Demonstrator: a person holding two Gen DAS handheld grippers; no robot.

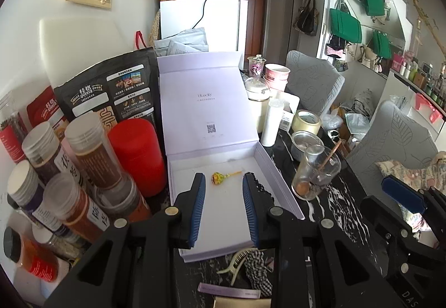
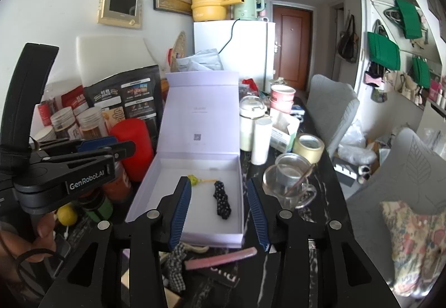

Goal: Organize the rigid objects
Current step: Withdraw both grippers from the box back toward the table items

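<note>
both grippers hover empty over the open white box (image 2: 156, 188) (lollipop (image 1: 218, 177) and dark scrunchie (image 2: 222, 197) lie inside): left gripper (image 1: 223, 209) narrowly parted, right gripper (image 2: 220, 214) wider.

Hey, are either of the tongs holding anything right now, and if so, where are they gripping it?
Nothing is held. The left tongs and right tongs are both empty, above the open box.

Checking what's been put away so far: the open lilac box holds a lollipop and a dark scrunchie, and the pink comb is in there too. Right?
Not quite. The open lilac box holds the lollipop and the dark scrunchie, but the pink comb lies on the table outside it, in front of the box's near edge. The right wrist view shows this.
</note>
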